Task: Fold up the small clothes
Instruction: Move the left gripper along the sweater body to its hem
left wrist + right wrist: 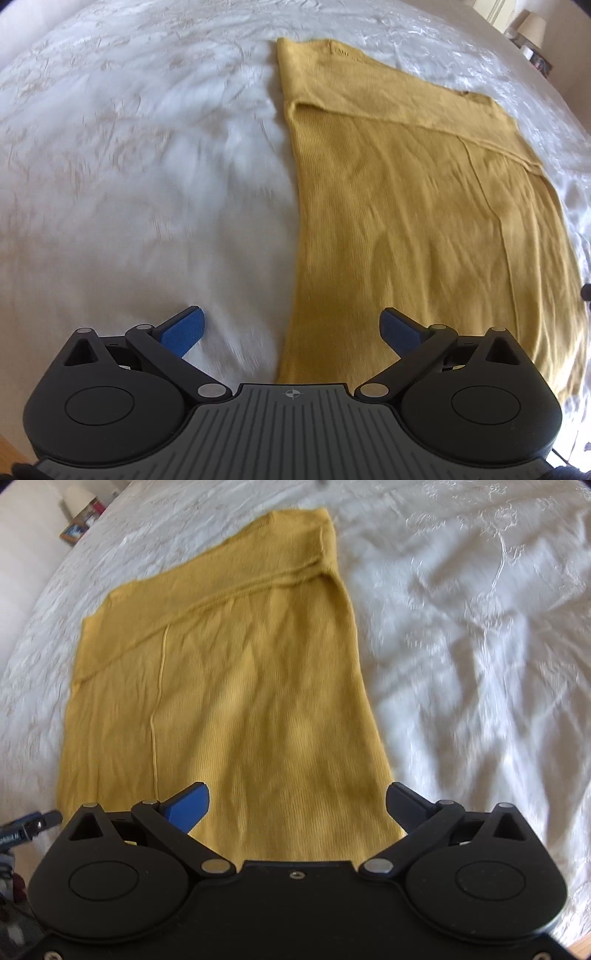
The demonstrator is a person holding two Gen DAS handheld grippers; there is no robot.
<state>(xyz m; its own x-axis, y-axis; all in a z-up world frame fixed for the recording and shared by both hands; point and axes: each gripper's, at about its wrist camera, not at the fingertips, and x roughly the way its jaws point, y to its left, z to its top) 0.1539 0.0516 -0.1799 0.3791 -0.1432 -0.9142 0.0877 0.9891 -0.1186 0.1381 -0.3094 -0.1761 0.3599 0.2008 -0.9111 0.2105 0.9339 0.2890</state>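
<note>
Yellow garment (417,206) lying flat, partly folded, on white bed (140,177), left tool (291,326) released at its near left edge, right tool (298,801) released above its near right edge

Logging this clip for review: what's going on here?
A person holding two grippers is folding a mustard-yellow knit top spread flat on a white bedspread. The top's sides look already folded in, forming a long rectangle. The left gripper and right gripper hover over its near edge, jaws wide apart, gripping nothing.
</note>
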